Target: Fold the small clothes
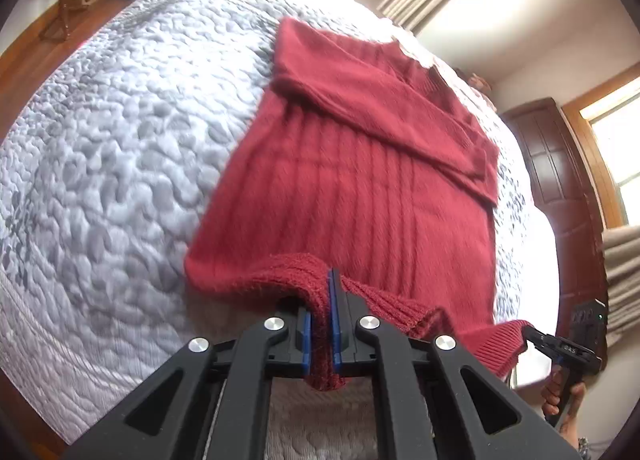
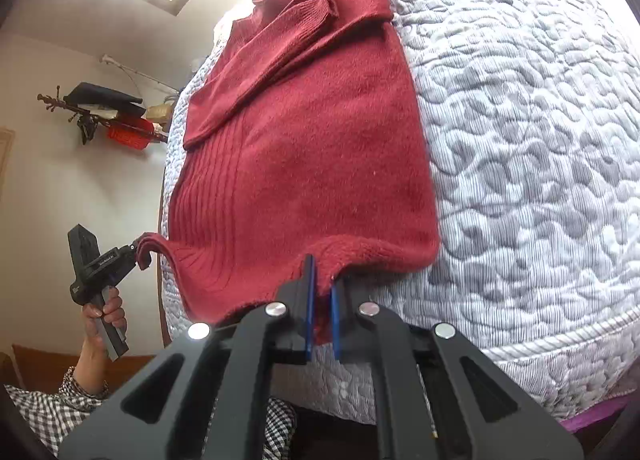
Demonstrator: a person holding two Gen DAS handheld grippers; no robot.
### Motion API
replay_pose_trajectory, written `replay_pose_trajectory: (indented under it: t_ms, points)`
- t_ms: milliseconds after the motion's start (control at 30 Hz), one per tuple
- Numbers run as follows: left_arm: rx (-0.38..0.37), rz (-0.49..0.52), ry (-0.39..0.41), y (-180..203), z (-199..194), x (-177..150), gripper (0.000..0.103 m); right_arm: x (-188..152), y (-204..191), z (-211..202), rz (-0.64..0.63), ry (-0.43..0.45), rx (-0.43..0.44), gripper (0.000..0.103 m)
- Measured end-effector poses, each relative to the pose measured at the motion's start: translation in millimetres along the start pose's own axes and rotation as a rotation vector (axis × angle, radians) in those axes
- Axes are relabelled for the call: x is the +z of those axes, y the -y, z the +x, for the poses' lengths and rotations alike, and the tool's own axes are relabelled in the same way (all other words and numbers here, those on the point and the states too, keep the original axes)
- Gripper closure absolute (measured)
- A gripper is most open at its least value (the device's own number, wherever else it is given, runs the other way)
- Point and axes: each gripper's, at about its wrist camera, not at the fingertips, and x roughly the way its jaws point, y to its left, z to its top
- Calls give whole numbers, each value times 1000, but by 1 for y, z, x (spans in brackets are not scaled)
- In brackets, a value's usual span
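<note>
Sweater (image 1: 360,180), red ribbed knit, hem pinched by both grippers' fingers (image 1: 335,324).

A dark red ribbed sweater (image 1: 352,180) lies ahead of the black, blue-padded left gripper (image 1: 320,324) on a white-and-grey leaf-patterned quilt (image 1: 120,140).

Bare quilt (image 1: 112,148) either side of the red sweater (image 1: 352,180), unobstructed.

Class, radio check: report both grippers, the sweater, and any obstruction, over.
Left gripper shut on sweater hem. Right gripper shut on hem too. Red sweater flat on quilted bed, sleeves folded across. Nothing in the way.
</note>
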Motion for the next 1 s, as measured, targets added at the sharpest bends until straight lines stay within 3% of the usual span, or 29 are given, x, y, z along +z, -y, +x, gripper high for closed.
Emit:
replay_pose_trajectory:
  t_ms: [267, 533, 667, 700, 767, 800, 867, 933, 1000]
  points:
    - [3, -77, 43, -22, 26, 63, 96, 75, 29, 23, 94, -7, 20, 98]
    - [57, -106, -19, -35, 77, 89, 96, 118, 40, 62, 123, -82, -29, 96]
    - [26, -140, -67, -45, 81, 93, 90, 122, 45, 57, 134, -73, -43, 75]
    - [11, -153, -86, -47, 79, 95, 87, 122, 46, 51, 128, -58, -45, 70]
    - [-6, -180, -81, -51, 69, 100, 62, 122, 48, 36, 111, -29, -66, 58]
    - [2, -181, -53, -51, 59, 102, 57, 121, 47, 30, 93, -13, -88, 58]
    - [66, -150, 20, -49, 40, 109, 36, 122, 42, 21, 49, 0, -106, 58]
    - [98, -108, 84, -44, 25, 115, 35, 122, 31, 16, -10, 4, -123, 58]
    - [134, -36, 94, -35, 22, 122, 35, 125, 19, 20, -83, -13, -148, 49]
